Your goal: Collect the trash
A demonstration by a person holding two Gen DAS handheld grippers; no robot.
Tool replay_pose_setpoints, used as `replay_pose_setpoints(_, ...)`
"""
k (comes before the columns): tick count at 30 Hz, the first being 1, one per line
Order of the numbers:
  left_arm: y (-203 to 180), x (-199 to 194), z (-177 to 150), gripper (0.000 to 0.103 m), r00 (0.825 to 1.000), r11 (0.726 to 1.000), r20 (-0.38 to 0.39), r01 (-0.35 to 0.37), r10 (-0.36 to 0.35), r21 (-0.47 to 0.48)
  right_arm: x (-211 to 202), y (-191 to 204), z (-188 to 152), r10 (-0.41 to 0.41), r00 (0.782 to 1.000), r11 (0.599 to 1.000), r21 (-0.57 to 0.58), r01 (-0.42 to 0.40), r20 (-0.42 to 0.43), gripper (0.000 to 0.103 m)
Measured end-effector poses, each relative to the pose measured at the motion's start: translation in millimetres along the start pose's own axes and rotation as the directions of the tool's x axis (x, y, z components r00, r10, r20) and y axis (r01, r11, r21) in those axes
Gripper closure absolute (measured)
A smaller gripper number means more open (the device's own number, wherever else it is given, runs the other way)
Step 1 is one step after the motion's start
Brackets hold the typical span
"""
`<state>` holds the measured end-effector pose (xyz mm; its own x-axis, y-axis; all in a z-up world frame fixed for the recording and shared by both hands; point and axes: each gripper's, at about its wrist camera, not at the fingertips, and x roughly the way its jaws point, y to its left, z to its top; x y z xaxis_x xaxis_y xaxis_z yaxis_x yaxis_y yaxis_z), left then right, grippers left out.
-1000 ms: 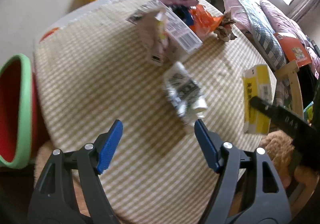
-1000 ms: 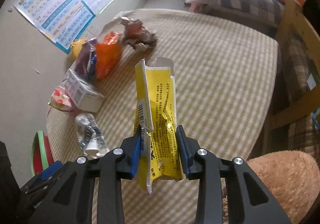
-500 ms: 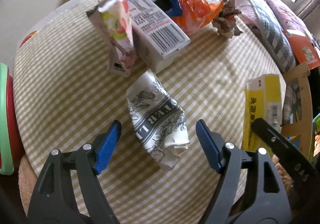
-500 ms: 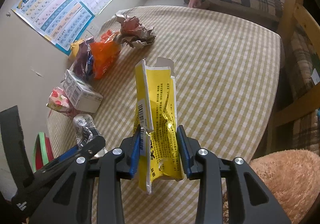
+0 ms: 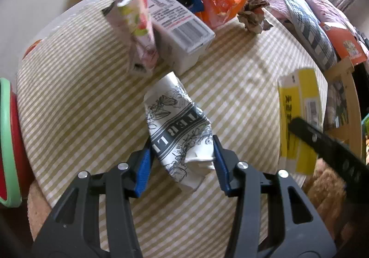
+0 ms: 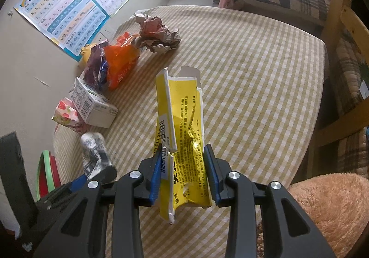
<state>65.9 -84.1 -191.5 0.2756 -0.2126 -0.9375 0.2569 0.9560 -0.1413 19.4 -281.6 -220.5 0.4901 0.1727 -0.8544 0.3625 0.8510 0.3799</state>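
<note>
Trash lies scattered on the striped tablecloth (image 5: 80,105). My left gripper (image 5: 182,161) is closing its jaws around a crumpled black-and-white paper cup (image 5: 178,129), both blue pads at its sides; its open mouth is crushed and I cannot tell whether anything is inside. My right gripper (image 6: 183,176) is clamped on a flattened yellow carton (image 6: 182,124), its top flap torn open. Beyond the cup stand a floral pink carton (image 5: 138,25) touching a white barcode box (image 5: 180,25), then an orange wrapper (image 5: 219,6) and crumpled brown paper (image 5: 252,12). A green-rimmed red bin (image 5: 8,140) sits beside the table; only its wall shows, not its contents.
</note>
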Motion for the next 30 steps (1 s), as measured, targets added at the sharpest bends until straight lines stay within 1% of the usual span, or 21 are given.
replay_pose_setpoints(3, 4.6, -6.3, -8.2, 0.057, 1.000, 1.000, 0.001, -0.017, 0.017, 0.012, 0.5, 1.0, 0.1, -0.004, 1.000, 1.000, -0.004, 0.004, 0.000, 0.071)
replay_pose_setpoints(5, 10.4, -13.3, -13.0, 0.057, 1.000, 1.000, 0.008, -0.013, 0.014, -0.004, 0.7, 1.6, 0.1, -0.009, 1.000, 1.000, -0.007, 0.009, 0.001, 0.071)
replay_pose_setpoints(7, 16.1, -22.4, -16.6, 0.056, 1.000, 1.000, 0.026, -0.011, 0.011, -0.016, 0.7, 3.0, -0.1, -0.015, 1.000, 1.000, -0.014, 0.015, 0.002, 0.071)
replay_pose_setpoints(10, 19.8, -36.1, -18.7, 0.056, 0.998, 0.999, 0.061, -0.033, 0.033, -0.004, -1.4, 7.2, -1.0, -0.022, 1.000, 1.000, -0.022, 0.022, 0.006, 0.071)
replay_pose_setpoints(15, 27.3, -57.2, -17.2, 0.056, 0.991, 0.999, 0.122, -0.047, 0.047, 0.000, -11.7, 19.3, -3.8, -0.016, 1.000, 0.999, -0.051, 0.017, 0.026, 0.071)
replay_pose_setpoints(23, 38.1, -72.8, -18.9, 0.056, 0.987, 0.999, 0.156, -0.029, 0.032, -0.021, -29.9, 50.9, -17.6, 0.017, 0.999, 0.993, -0.118, -0.012, 0.040, 0.071)
replay_pose_setpoints(30, 46.6, -81.5, -20.9, 0.056, 0.982, 0.999, 0.186, -0.022, 0.029, -0.036, -33.5, 76.2, -34.1, 0.031, 0.999, 0.984, -0.175, -0.027, 0.019, 0.071)
